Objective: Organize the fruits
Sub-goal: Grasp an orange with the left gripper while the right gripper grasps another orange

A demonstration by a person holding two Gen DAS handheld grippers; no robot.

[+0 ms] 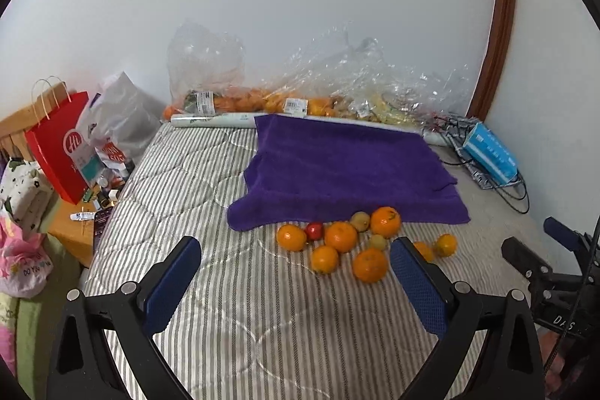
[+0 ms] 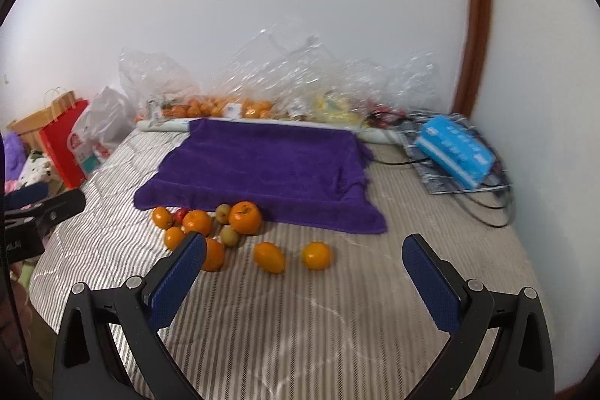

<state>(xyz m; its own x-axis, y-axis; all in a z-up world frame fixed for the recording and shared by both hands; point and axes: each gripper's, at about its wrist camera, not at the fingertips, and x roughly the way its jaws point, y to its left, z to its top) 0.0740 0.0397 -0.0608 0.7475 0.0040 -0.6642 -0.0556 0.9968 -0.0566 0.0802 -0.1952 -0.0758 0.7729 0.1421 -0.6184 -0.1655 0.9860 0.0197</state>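
Hovering low over striped bedding (image 1: 195, 182): left gripper (image 1: 296, 250), jaws spread wide, gripping nothing. Sitting just beyond its fingertips, a loose cluster of oranges (image 1: 340, 236), with a small red fruit (image 1: 314, 230) and two dull greenish fruits (image 1: 360, 220) tucked among them. Lying touching or just beside the near edge of a purple towel (image 1: 337, 167), the rearmost of that cluster. Resting a little apart to the right, two more oranges (image 2: 316, 255), seen plainly from the right wrist view. Hanging above the same bedding, right gripper (image 2: 304, 246), jaws likewise wide apart and holding nothing. Leaning along the wall behind the towel, clear plastic bags (image 1: 262, 100) of more fruit. Standing at the far left, a red paper bag (image 1: 62, 145); lying at the far right, a blue packet (image 2: 455, 147) on a wire rack.
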